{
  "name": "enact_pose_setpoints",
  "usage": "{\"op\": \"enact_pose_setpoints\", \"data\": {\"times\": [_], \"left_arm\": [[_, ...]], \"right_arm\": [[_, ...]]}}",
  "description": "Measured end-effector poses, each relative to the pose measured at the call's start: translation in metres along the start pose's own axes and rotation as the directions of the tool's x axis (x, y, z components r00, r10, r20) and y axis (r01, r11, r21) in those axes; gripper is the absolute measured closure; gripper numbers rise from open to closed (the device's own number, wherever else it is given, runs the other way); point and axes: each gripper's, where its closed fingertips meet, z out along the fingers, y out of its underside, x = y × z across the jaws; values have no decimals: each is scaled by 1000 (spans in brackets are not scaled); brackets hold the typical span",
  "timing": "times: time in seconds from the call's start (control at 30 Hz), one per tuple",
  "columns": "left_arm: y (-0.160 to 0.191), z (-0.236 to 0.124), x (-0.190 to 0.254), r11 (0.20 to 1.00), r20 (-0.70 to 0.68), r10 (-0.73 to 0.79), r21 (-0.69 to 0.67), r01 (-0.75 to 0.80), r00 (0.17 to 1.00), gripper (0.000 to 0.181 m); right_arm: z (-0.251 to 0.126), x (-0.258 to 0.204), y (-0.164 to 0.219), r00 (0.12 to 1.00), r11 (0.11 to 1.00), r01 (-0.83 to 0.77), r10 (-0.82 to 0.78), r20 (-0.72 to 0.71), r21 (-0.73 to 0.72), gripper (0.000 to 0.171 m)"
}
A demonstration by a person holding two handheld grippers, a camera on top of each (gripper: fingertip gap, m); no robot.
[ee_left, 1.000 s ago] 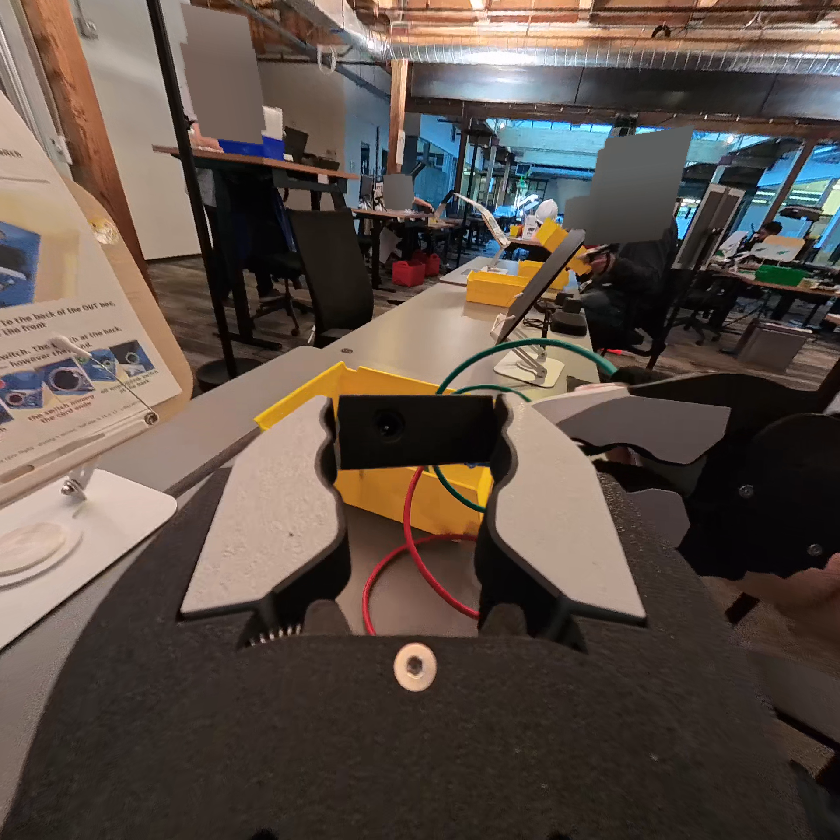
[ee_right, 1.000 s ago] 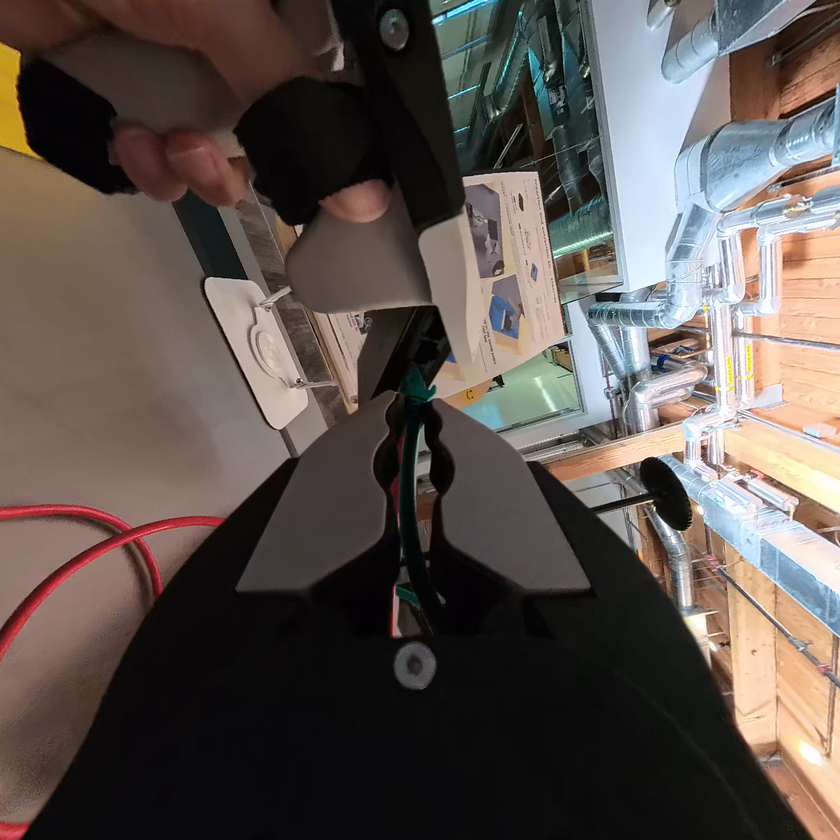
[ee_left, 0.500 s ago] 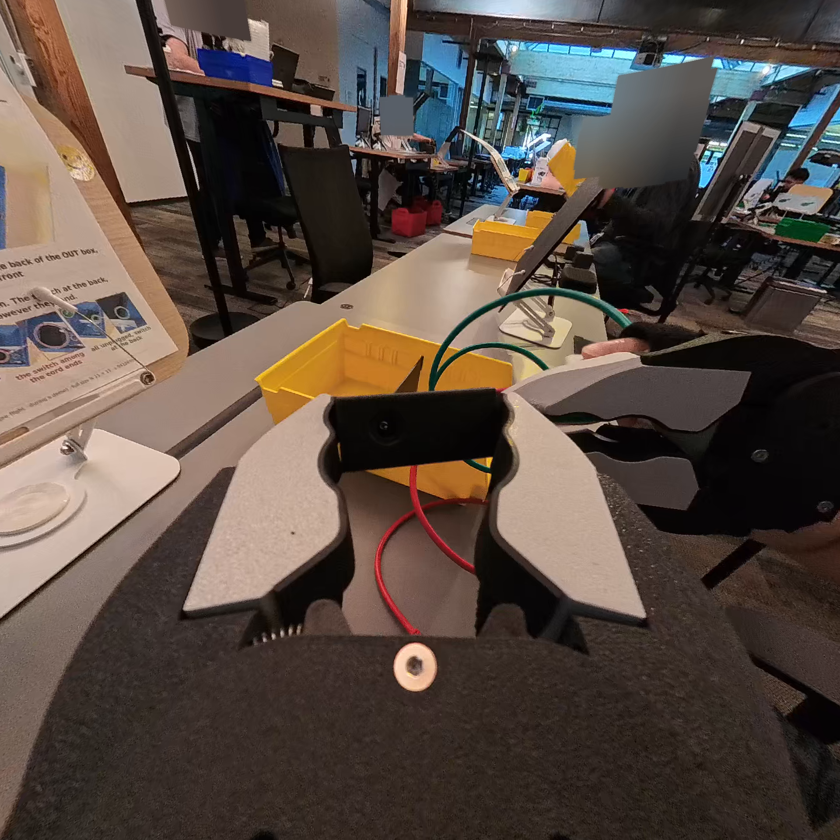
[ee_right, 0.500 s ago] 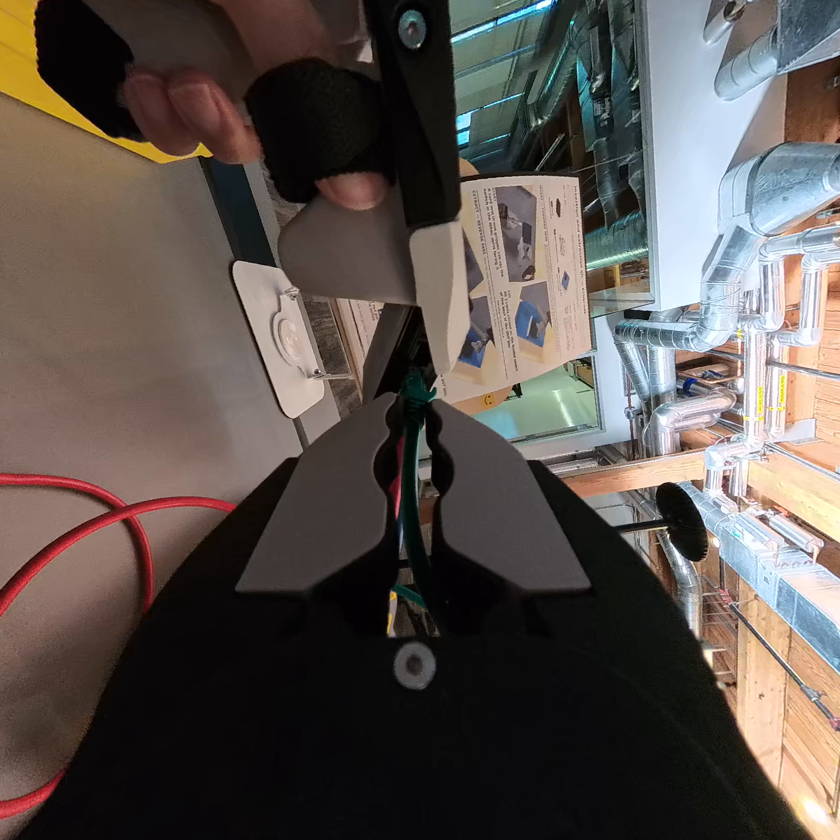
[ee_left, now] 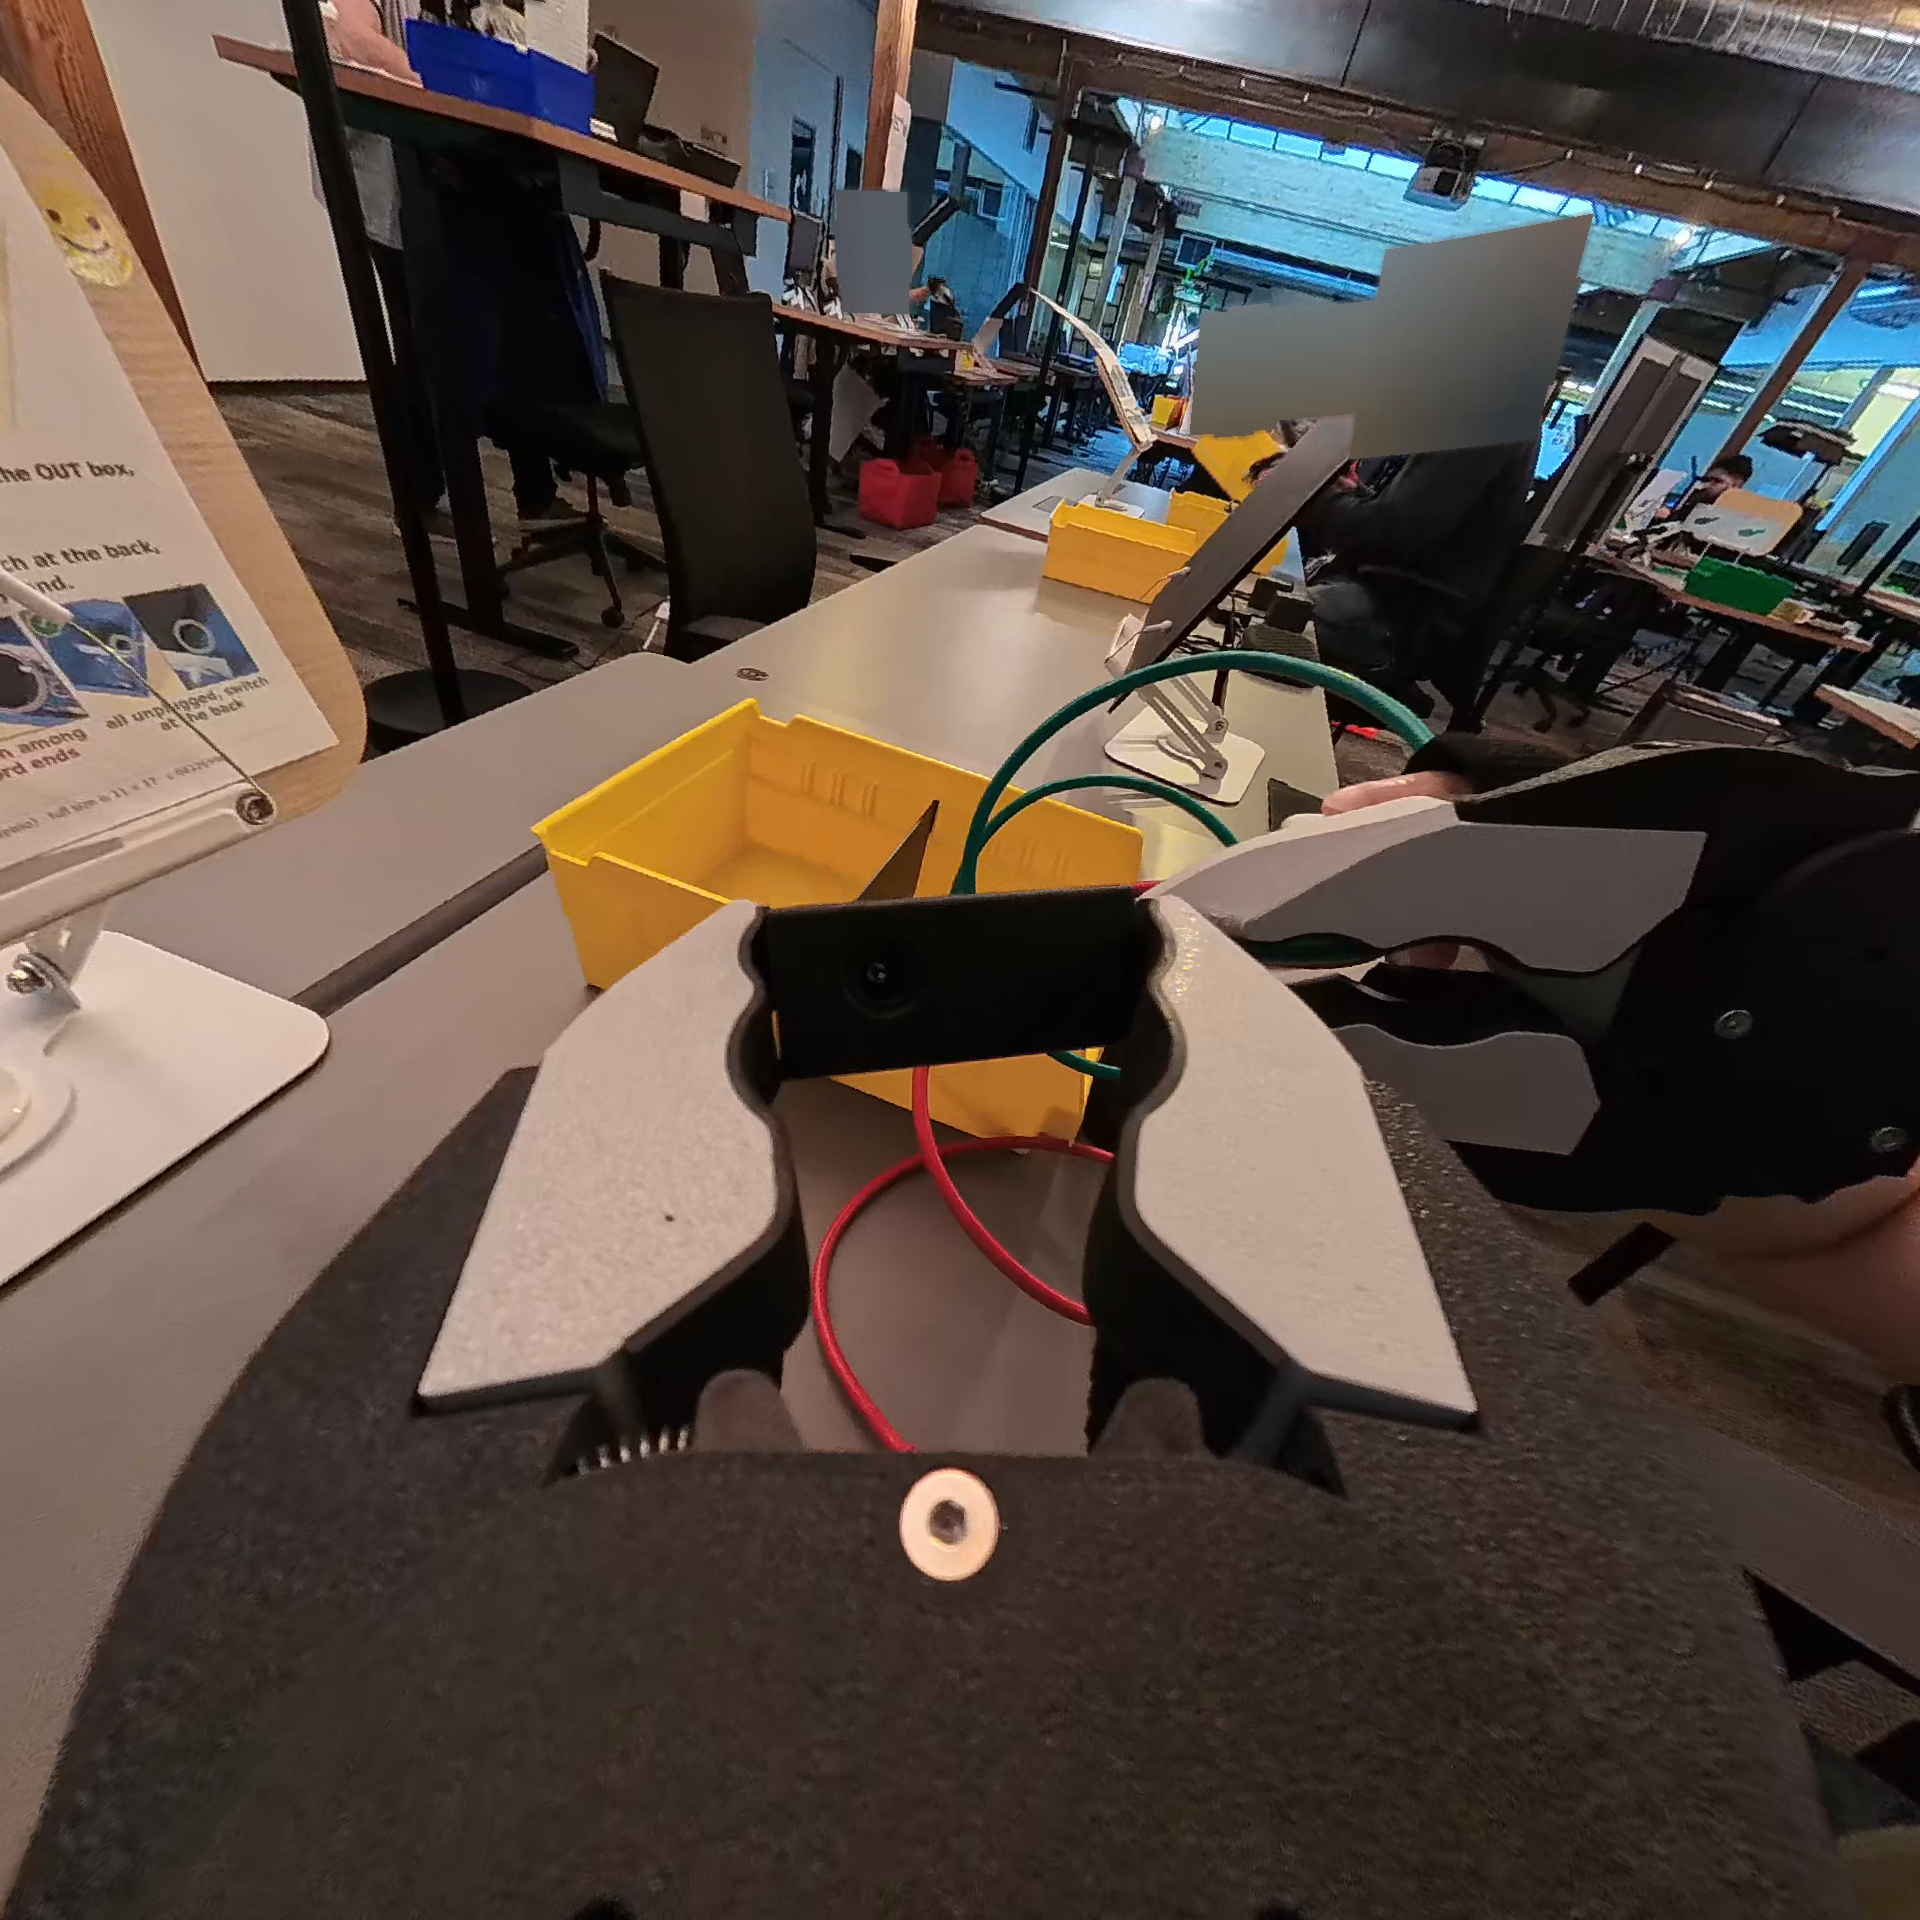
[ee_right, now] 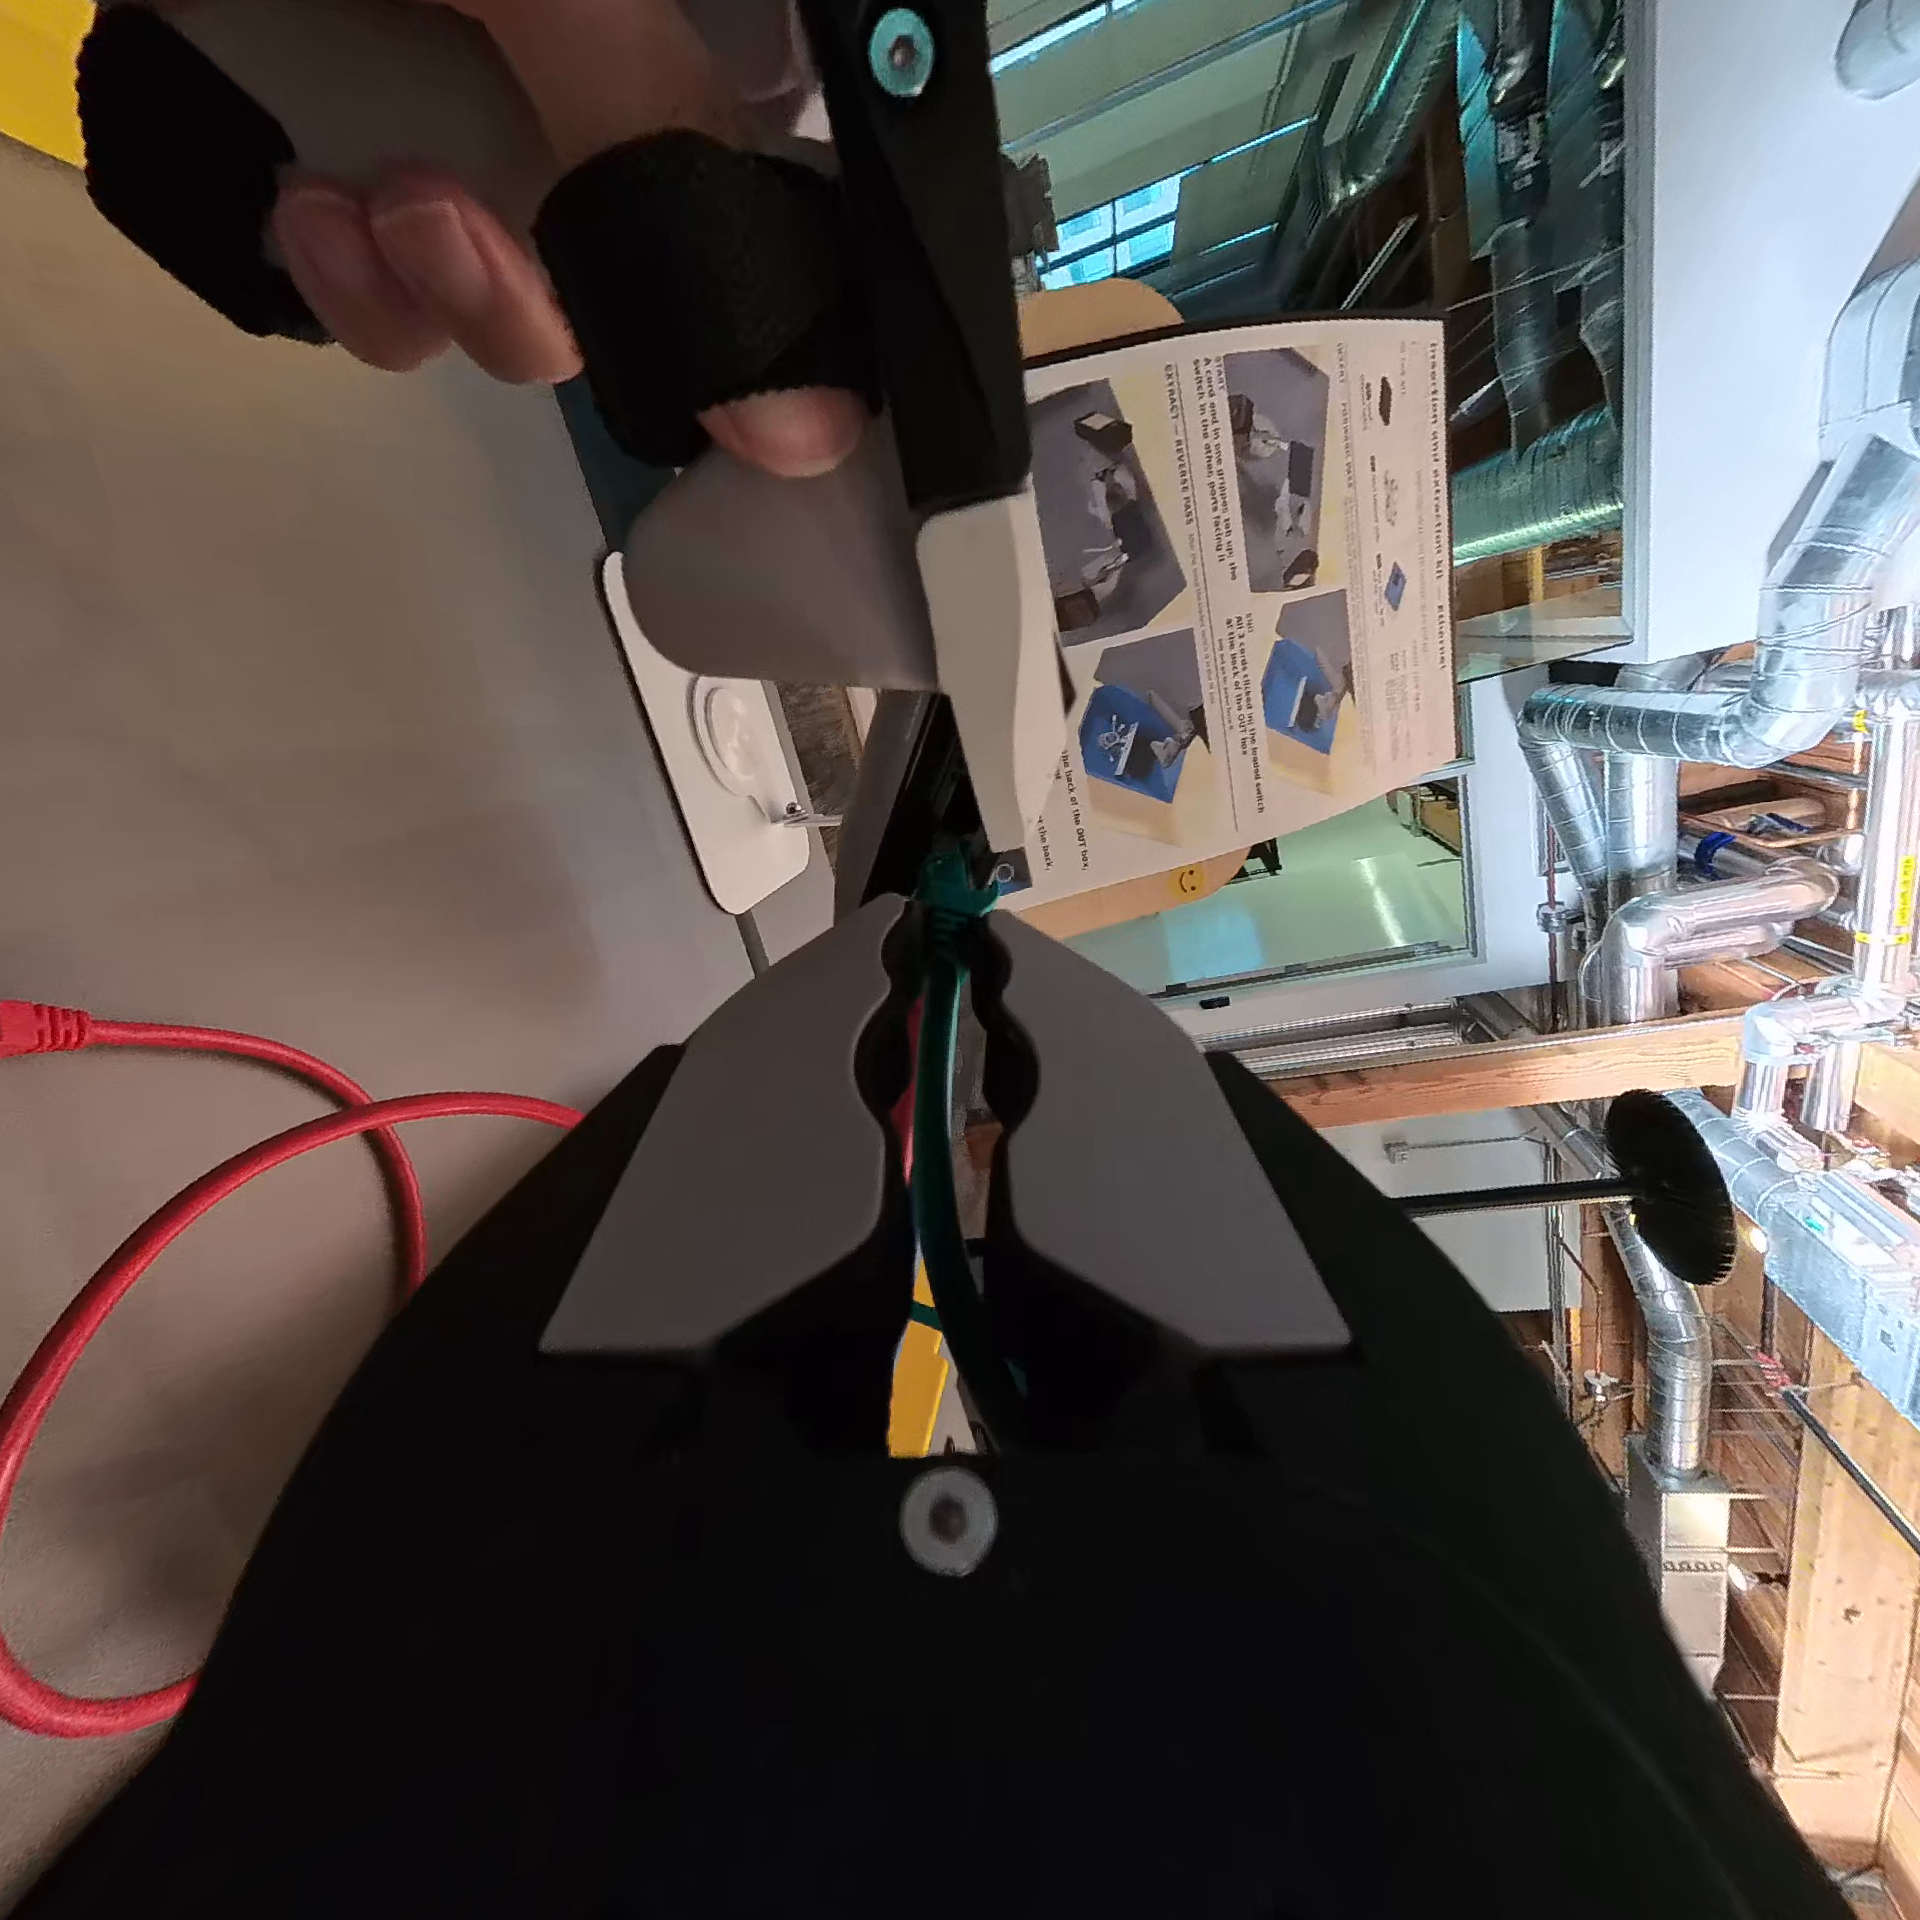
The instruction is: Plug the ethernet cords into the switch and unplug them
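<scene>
My left gripper (ee_left: 945, 987) is shut on a small black switch (ee_left: 940, 977), held across its fingertips above the grey table (ee_left: 935, 644). My right gripper (ee_right: 945, 935) is shut on the green ethernet cord (ee_right: 951, 1143). The cord's green plug (ee_right: 956, 883) sticks out of the tips and meets the switch's end (ee_right: 883, 790); I cannot tell whether it is seated. In the left wrist view the right gripper (ee_left: 1205, 914) comes in from the right against the switch's right end, and the green cord (ee_left: 1195, 670) loops behind. A red cord (ee_left: 935, 1195) lies loose on the table; its plug (ee_right: 42, 1023) is free.
An open yellow bin (ee_left: 665, 883) stands just beyond the switch. An instruction sheet on a white stand (ee_left: 125, 1049) is at the left; it also shows in the right wrist view (ee_right: 1247, 571). A second stand (ee_left: 1184, 748) and more yellow bins (ee_left: 1112, 556) are farther along the table.
Both grippers have kept their grip. The left view has tilted down and moved toward the yellow bin. The green plug now shows more clearly beyond the right gripper's tips.
</scene>
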Motion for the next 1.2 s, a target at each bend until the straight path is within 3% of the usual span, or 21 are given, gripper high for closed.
{"op": "enact_pose_setpoints", "data": {"times": [0.93, 1.2], "left_arm": [[1, 1, -5, 1000, -3, -18, 4, 18, 1000, 117], [4, 0, -15, 999, -13, -44, -12, 44, 999, 117]], "right_arm": [[-8, -9, -2, 999, 1000, -8, 9, 31, -11, 162], [2, -15, -4, 996, 997, -77, 78, 48, -28, 162]]}}
